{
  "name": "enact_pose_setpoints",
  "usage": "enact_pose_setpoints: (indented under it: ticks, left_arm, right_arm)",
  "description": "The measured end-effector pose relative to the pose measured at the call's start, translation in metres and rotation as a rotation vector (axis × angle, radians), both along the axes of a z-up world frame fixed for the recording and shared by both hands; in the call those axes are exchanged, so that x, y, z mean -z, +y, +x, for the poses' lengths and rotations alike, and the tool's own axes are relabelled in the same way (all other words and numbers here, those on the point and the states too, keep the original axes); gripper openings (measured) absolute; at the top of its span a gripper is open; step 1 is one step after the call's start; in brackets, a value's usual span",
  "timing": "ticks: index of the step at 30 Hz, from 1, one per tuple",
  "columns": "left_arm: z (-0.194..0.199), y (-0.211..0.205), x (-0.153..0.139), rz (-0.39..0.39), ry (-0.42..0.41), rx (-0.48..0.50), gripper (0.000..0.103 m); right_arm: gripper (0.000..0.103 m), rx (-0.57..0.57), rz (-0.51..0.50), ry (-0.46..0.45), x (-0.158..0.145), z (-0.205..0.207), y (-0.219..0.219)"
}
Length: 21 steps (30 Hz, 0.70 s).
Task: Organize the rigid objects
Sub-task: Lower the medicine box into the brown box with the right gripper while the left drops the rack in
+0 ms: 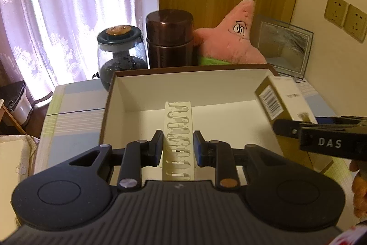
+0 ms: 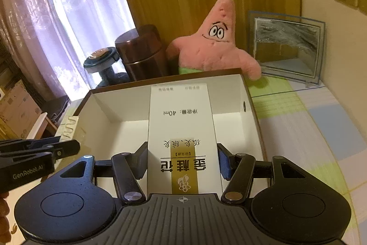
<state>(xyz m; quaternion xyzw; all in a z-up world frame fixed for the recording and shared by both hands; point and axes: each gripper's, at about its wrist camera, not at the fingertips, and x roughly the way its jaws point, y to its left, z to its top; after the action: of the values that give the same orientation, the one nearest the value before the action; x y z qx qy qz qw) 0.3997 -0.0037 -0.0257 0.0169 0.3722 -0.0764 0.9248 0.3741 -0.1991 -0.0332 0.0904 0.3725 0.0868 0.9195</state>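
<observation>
We have both items in hand and neither is in the open box (image 1: 146, 86) yet, so as we judge it the job is midway: pickup done, placing still to come.

Our left hand-held gripper (image 1: 178, 148) is clenched on the narrow white slotted strip (image 1: 177, 130), which stands out ahead of the fingers toward 12 o'clock, over the near part of the box's white floor. Our right hand-held gripper (image 2: 182, 163) is grasping the white and gold carton (image 2: 181, 128) by its long sides; the carton reaches toward 12 o'clock over the box's interior, with its far end near the back wall. In the left wrist view that carton shows at 3 o'clock, over the box's right wall.

The box floor looks bare in both views, so there is open room for either piece. The edges to mind are the brown rim on all four sides and the near wall just under both grippers. The two grippers sit close side by side, so we would lower one at a time.

Behind the box at 12 o'clock stand a glass jar (image 1: 121, 49), a brown canister (image 1: 169, 38) and a pink plush star (image 2: 215, 43), all outside it. The checked cloth on the desk (image 2: 321, 121) lies open at 3 o'clock.
</observation>
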Motion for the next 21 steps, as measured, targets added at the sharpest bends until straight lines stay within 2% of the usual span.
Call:
enact_pose_setpoints:
  ticks: [11,20,21]
  left_arm:
    - [0.041,-0.011,0.034,0.006,0.070,0.006,0.023]
    - [0.060,-0.014,0.055,0.001,0.119,0.007,0.024]
    - [0.062,-0.014,0.057,0.005,0.125,0.002,0.027]
  right_arm:
    - [0.056,0.013,0.003,0.039,0.026,0.047,0.005]
    - [0.056,0.019,-0.003,0.062,0.044,0.055,0.005]
    - [0.056,0.025,-0.005,0.062,0.045,0.054,0.004]
